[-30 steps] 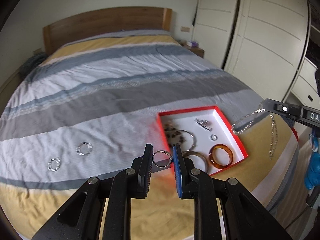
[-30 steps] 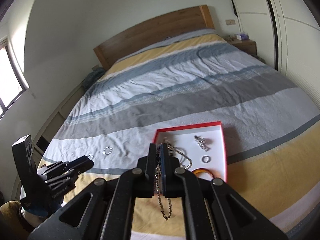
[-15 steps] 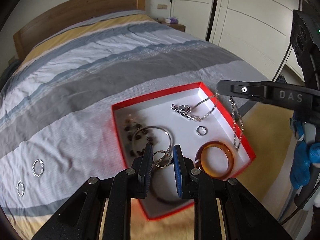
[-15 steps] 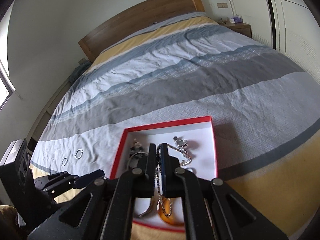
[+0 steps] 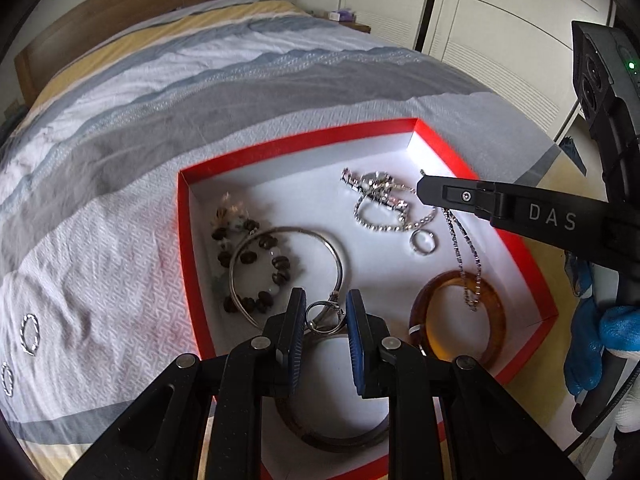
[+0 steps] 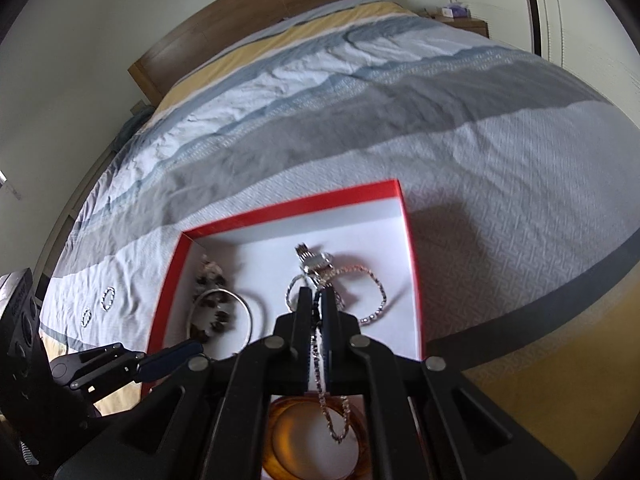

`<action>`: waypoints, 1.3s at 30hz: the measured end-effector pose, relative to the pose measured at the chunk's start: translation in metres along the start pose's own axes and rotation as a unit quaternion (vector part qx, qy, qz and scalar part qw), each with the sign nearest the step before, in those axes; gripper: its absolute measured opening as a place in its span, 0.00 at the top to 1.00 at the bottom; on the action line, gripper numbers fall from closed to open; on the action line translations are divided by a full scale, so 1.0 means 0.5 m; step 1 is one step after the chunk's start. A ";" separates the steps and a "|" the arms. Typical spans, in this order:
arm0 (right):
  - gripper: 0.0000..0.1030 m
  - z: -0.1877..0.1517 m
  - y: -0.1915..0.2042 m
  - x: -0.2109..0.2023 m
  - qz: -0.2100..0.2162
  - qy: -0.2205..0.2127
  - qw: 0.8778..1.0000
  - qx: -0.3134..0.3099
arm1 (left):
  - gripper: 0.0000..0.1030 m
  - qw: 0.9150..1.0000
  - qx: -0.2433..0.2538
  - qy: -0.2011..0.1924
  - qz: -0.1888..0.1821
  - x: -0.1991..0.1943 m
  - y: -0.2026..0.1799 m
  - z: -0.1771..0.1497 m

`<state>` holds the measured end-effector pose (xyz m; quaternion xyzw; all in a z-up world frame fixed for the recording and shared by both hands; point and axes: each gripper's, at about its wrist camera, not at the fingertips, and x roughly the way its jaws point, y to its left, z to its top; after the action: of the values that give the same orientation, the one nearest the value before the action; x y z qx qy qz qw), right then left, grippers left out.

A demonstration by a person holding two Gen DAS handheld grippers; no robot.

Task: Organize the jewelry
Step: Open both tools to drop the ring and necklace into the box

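Observation:
A red box [image 5: 188,248] with a white inside lies on the striped bed and holds a beaded bracelet [image 5: 256,268], a silver bangle [image 5: 336,256], a watch [image 5: 376,188], a small ring [image 5: 424,242] and an amber bangle [image 5: 496,320]. My left gripper [image 5: 323,314] is shut on a silver ring [image 5: 320,314] low over the box. My right gripper [image 6: 319,308] is shut on a silver chain [image 6: 334,412]. The chain [image 5: 460,252] hangs over the amber bangle [image 6: 312,436], part lying by the watch [image 6: 316,262].
Two silver hoops [image 5: 30,334] lie on the bedspread left of the box, also in the right wrist view [image 6: 107,298]. A dark bangle [image 5: 332,440] lies in the box's near part. Wardrobe doors [image 5: 500,28] stand at the right, a wooden headboard [image 6: 248,16] far back.
Both grippers have moved forward and down over the box. The chain's lower part now lies inside by the watch. The left gripper still holds the ring, now lower.

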<state>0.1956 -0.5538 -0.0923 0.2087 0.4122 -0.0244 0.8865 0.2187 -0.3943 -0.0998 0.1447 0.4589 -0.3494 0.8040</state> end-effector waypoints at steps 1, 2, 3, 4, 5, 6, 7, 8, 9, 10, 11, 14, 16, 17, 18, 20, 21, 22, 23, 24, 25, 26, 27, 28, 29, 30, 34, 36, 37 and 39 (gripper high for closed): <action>0.96 -0.003 0.000 0.004 -0.002 0.003 1.000 0.000 | 0.81 1.000 -0.002 0.002 0.000 0.005 0.002 -0.003; 0.96 -0.007 0.000 0.009 -0.004 0.005 1.000 -0.001 | 0.81 1.000 -0.004 0.004 -0.001 0.009 0.004 -0.005; 0.96 -0.010 0.000 0.012 -0.008 0.007 1.000 -0.003 | 0.81 1.000 -0.005 0.005 -0.001 0.011 0.006 -0.007; 0.96 -0.012 0.002 0.014 -0.012 0.007 1.000 -0.006 | 0.80 1.000 -0.007 0.005 -0.001 0.012 0.008 -0.008; 0.96 -0.014 0.004 0.015 -0.016 0.007 1.000 -0.010 | 0.80 1.000 -0.010 0.004 -0.002 0.013 0.010 -0.009; 0.96 -0.013 0.006 0.017 -0.018 0.008 1.000 -0.013 | 0.80 1.000 -0.012 0.004 -0.002 0.014 0.011 -0.008; 0.96 -0.014 0.009 0.019 -0.022 0.010 1.000 -0.017 | 0.80 1.000 -0.013 0.005 -0.002 0.015 0.013 -0.008; 0.96 -0.014 0.011 0.019 -0.027 0.010 0.999 -0.020 | 0.80 1.000 -0.015 0.005 -0.002 0.015 0.013 -0.008; 0.96 -0.014 0.012 0.019 -0.032 0.010 0.999 -0.022 | 0.80 1.000 -0.017 0.005 -0.002 0.016 0.015 -0.008; 0.96 -0.015 0.013 0.018 -0.037 0.009 0.999 -0.023 | 0.80 1.000 -0.019 0.005 -0.002 0.015 0.016 -0.009; 0.95 -0.013 0.013 0.018 -0.040 0.009 0.999 -0.022 | 0.80 1.000 -0.020 0.005 -0.001 0.016 0.017 -0.008; 0.95 -0.012 0.005 0.014 -0.052 0.012 0.998 -0.016 | 0.75 1.000 -0.026 0.009 -0.001 0.013 0.021 -0.007; 0.93 -0.013 0.001 0.009 -0.059 0.013 0.998 -0.013 | 0.68 1.000 -0.027 0.011 0.000 0.008 0.025 -0.009; 0.90 -0.013 -0.001 0.004 -0.063 0.012 0.998 -0.012 | 0.66 1.000 -0.027 0.011 0.001 0.006 0.024 -0.009; 0.88 -0.014 -0.002 -0.001 -0.064 0.011 0.998 -0.012 | 0.65 1.000 -0.027 0.011 0.002 0.002 0.023 -0.009; 0.76 -0.014 -0.003 -0.014 -0.067 0.009 0.998 -0.012 | 0.62 1.000 -0.027 0.012 0.004 -0.005 0.018 -0.008; 0.76 -0.015 -0.002 -0.021 -0.065 0.008 0.998 -0.011 | 0.61 1.000 -0.027 0.011 0.003 -0.009 0.016 -0.008; 0.75 -0.016 0.000 -0.029 -0.066 0.007 0.998 -0.012 | 0.61 1.000 -0.026 0.011 0.003 -0.014 0.014 -0.008; 0.75 -0.017 0.002 -0.038 -0.069 0.005 0.997 -0.014 | 0.61 1.000 -0.025 0.010 0.003 -0.021 0.010 -0.007; 0.74 -0.018 0.003 -0.046 -0.069 0.003 0.997 -0.014 | 0.61 1.000 -0.024 0.007 0.003 -0.028 0.007 -0.007; 0.74 -0.019 0.004 -0.057 -0.069 0.001 0.998 -0.012 | 0.61 1.000 -0.023 0.005 0.002 -0.036 0.004 -0.006; 0.73 -0.021 0.005 -0.066 -0.069 -0.001 0.998 -0.011 | 0.61 1.000 -0.021 0.001 0.004 -0.050 -0.001 -0.006; 0.73 -0.023 0.007 -0.079 -0.071 -0.004 0.997 -0.009 | 0.61 1.000 -0.020 -0.004 0.005 -0.062 -0.003 -0.006; 0.73 -0.025 0.008 -0.095 -0.070 -0.009 0.997 -0.007 | 0.61 1.000 -0.019 -0.010 0.007 -0.075 -0.006 -0.005; 0.72 -0.026 0.009 -0.106 -0.070 -0.012 0.997 -0.005 | 0.61 1.000 -0.020 -0.019 0.009 -0.094 -0.009 -0.005; 0.72 -0.027 0.010 -0.120 -0.069 -0.016 0.997 -0.003 | 0.61 0.999 -0.022 -0.027 0.009 -0.107 -0.011 -0.005; 0.70 -0.033 0.018 -0.187 -0.068 -0.038 0.997 0.004 | 0.61 0.998 -0.026 -0.064 0.017 -0.178 -0.021 -0.011; 0.70 -0.037 0.028 -0.219 -0.068 -0.048 0.997 0.006 | 0.61 0.997 -0.023 -0.076 0.024 -0.215 -0.029 -0.020; 0.70 -0.040 0.034 -0.236 -0.067 -0.054 0.996 0.006 | 0.61 0.996 -0.023 -0.078 0.026 -0.232 -0.031 -0.025; 0.69 -0.047 0.050 -0.267 -0.065 -0.063 0.996 0.004 | 0.61 0.997 -0.021 -0.073 0.032 -0.265 -0.038 -0.035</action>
<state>0.0963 -0.5393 0.0019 0.1830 0.3680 -0.0971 0.9065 0.1500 -0.3412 0.0038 0.1167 0.4010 -0.3237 0.8490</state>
